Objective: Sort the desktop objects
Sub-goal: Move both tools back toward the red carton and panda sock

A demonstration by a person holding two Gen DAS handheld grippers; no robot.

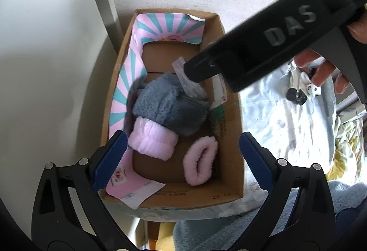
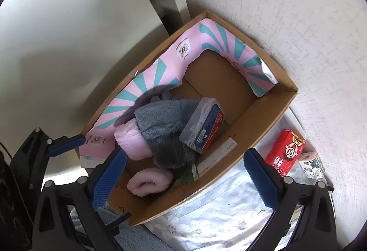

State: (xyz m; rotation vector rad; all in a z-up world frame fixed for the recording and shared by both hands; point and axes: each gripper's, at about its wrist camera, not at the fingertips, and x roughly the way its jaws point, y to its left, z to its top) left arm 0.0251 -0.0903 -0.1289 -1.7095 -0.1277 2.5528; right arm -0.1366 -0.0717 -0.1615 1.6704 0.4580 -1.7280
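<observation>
An open cardboard box with a pink and teal striped liner holds a grey fluffy piece, a pink fluffy cuff and a pink fluffy ring. A clear plastic case with a blue and red label leans on the grey piece. My left gripper hangs open above the box's near end, pads bare. My right gripper is open above the near rim, nothing between its pads. Its black housing crosses the left wrist view and hides part of the case.
The box stands against a white textured wall on a pale floral cloth. A red carton lies right of the box. A person's fingers and small black and white parts show at the right. A blue towel lies below.
</observation>
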